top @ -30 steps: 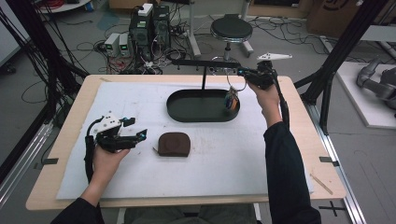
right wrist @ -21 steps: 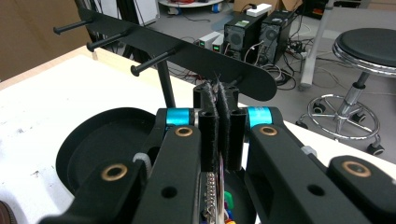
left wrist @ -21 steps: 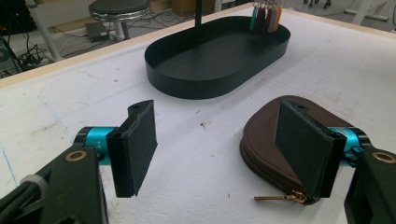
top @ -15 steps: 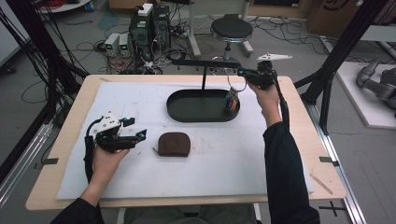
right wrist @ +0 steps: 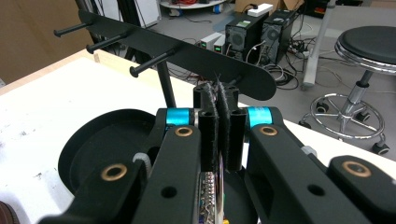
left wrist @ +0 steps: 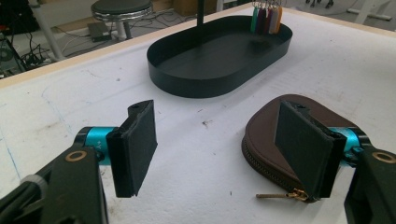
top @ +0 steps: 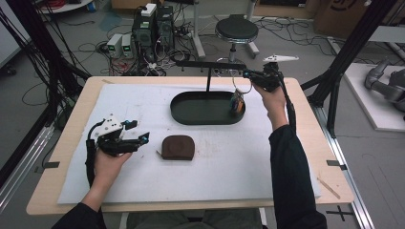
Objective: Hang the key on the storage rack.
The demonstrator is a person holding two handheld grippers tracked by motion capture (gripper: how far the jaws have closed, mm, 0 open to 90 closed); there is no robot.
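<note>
- At two o'clock on the table, the right gripper is up beside the right end of the black peg rail, its jaws clenched on the ring of a key bunch.
- Seen from the right gripper view, the pads are pressed together with the metal ring and chain caught between them, just short of the rail.
- Judged step: hanging the keys on a peg; the ring looks not yet over one.
- Next move likely calls for lining the thin wire ring up with a slim round peg and sliding it past the knobbed tip before letting go.
- Coloured plastic tags dangle over the three o'clock end of the oval tray, a matte dark metal dish with a low upright wall.
- Near eight o'clock, the left gripper rests with jaws released, nothing between them.
- Just beside it lies a rounded brown leather pouch with a brass zip pull, on the white, slightly scuffed mat.
</note>
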